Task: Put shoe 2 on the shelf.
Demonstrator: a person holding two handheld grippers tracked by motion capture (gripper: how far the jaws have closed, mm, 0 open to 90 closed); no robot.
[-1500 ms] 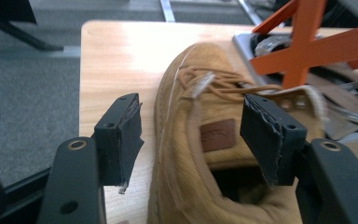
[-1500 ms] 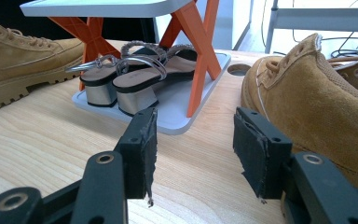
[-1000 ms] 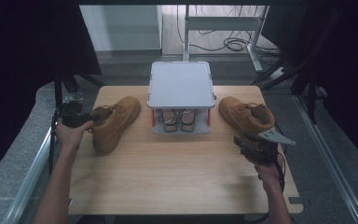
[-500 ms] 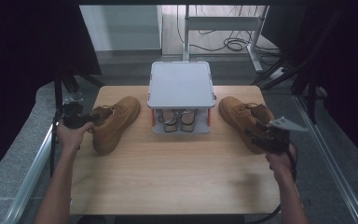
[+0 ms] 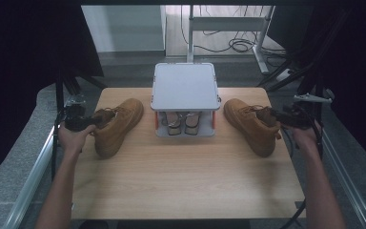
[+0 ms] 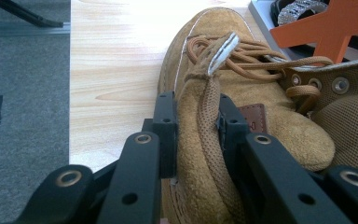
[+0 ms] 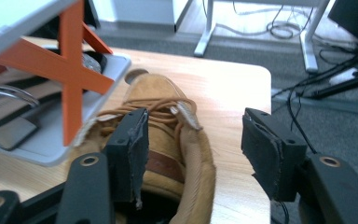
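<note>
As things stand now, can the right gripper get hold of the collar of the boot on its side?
Probably yes. The right gripper has just been opening, and its fingers already stand either side of the right boot collar, not pressing it. Nothing lies between; the shoe rack stands aside.

Wooden desk on grey carpet; white stand, cables behind; black drapes at sides.

Pale wooden counter, a tan suede boot lying at its left, a matching boot at its right, a grey two-tier shoe rack between them at the back
</note>
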